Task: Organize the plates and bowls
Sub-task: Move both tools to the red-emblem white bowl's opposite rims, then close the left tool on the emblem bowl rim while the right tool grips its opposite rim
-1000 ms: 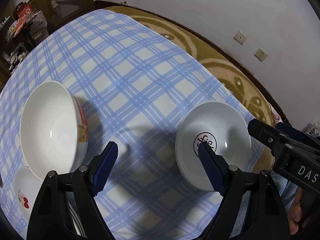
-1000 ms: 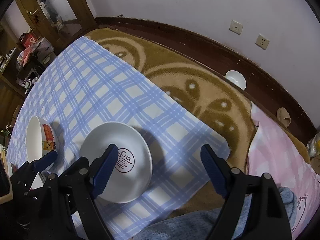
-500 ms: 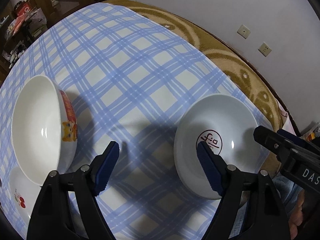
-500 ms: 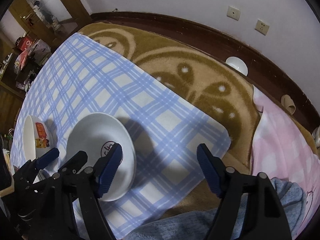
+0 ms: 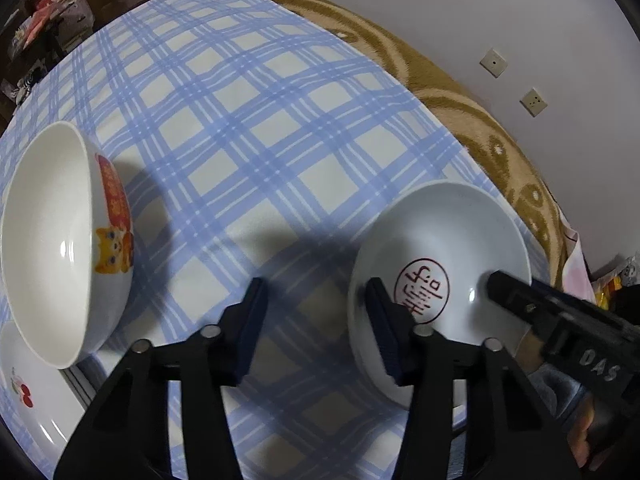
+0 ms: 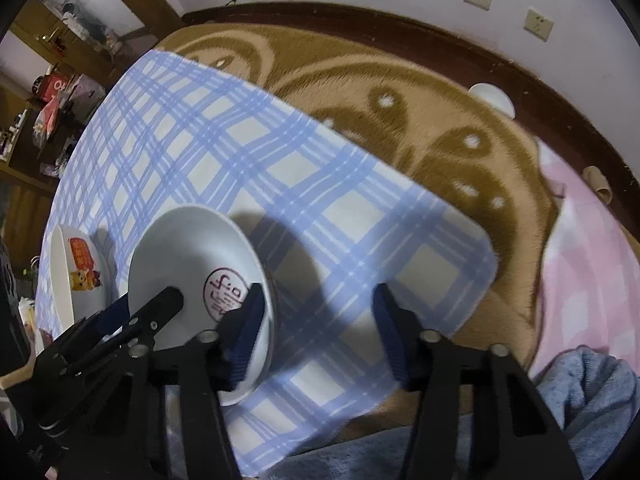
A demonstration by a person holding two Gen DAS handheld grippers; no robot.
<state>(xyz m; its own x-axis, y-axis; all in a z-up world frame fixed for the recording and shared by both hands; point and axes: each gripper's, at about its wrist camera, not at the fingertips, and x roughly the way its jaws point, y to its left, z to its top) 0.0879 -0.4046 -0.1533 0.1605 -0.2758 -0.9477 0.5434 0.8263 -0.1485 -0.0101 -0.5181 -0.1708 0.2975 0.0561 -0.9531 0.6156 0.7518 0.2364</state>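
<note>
A white plate with a red seal mark point(image 5: 438, 264) lies on a blue checked cloth point(image 5: 248, 132); the left gripper point(image 5: 316, 328) and right gripper point(image 6: 318, 334) flank it, jaws wide, holding nothing; a white bowl with an orange cat point(image 5: 60, 240) sits well apart to the left, above a cherry-printed plate point(image 5: 28, 404).

Open left hand-held gripper point(image 5: 316, 320) hovers beside the stamped bowl point(image 5: 440, 272) on checked cloth point(image 5: 248, 128).
</note>
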